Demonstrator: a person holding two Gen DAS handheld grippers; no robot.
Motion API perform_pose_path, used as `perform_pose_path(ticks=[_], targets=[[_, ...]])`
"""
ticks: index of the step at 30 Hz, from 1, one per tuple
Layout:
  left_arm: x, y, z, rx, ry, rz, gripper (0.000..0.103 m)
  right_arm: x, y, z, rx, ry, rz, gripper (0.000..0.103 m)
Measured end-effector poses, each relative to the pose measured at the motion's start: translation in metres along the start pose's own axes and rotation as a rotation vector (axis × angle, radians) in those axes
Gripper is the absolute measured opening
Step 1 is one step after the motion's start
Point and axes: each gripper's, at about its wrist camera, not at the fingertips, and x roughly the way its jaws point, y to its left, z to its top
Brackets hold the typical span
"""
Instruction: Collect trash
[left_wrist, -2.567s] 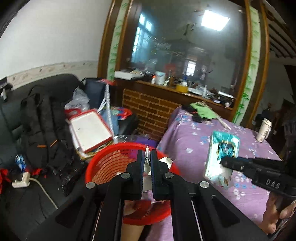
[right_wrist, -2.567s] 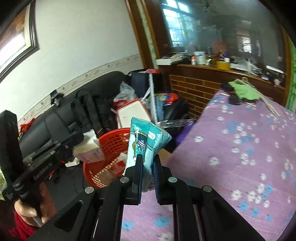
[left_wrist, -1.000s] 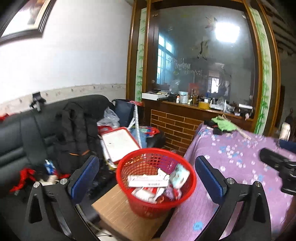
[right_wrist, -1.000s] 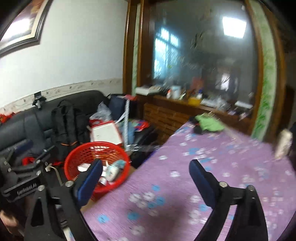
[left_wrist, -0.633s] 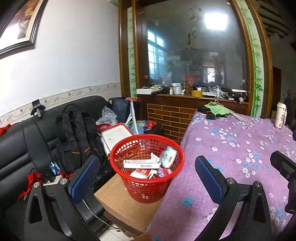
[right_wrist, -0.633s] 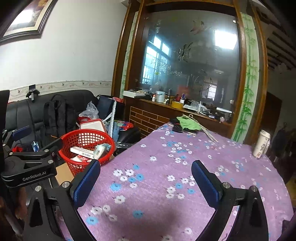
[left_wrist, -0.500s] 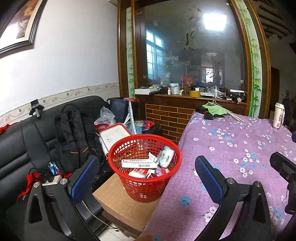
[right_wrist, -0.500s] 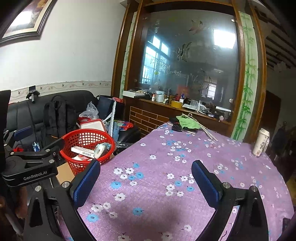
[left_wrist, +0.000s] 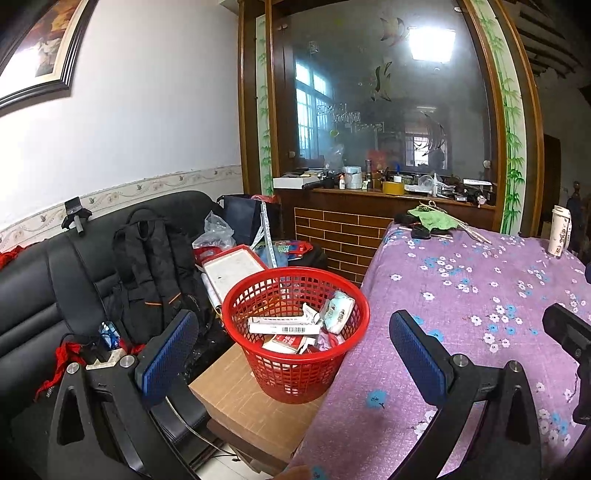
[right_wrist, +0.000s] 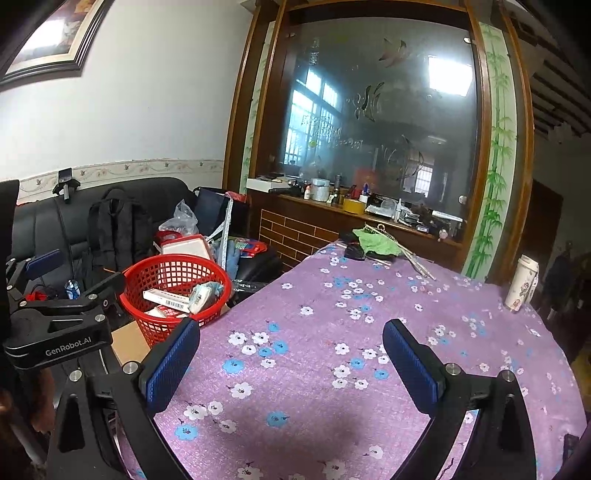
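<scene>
the round red plastic mesh basket (left_wrist: 295, 325) stands on a brown cardboard box (left_wrist: 243, 398) just beside the edge of the table draped in a purple cloth with white and blue flowers (right_wrist: 369, 332), and it holds the gathered trash: a long white carton with a barcode (left_wrist: 283, 326), a pale teal soft packet (left_wrist: 338, 310) leaning against the rim, and a red and white pack (left_wrist: 286, 341) under them. the left gripper (left_wrist: 291, 354) hangs over the gap between sofa and table, jaws wide apart and holding nothing; the right gripper (right_wrist: 291, 365) hovers above the cloth, jaws also wide apart and empty. near the grippers the cloth looks bare, while a white patterned cup (right_wrist: 521, 282) at the far edge and a green cloth (right_wrist: 376, 242) at the far end remain, and whether either counts as trash cannot be told. the risk from here is taking something that is not trash, tipping the tall cup in a reach, or nudging the light basket off its box
</scene>
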Motion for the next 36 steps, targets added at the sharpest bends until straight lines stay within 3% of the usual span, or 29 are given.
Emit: perform_pose_path(ticks=[36], targets=[[0.0054, 0.0007, -0.0007, 0.006, -0.004, 0.068, 0.103, 0.0049, 0.0018, -0.0074, 0.006, 0.020, 0.006, 0.101]])
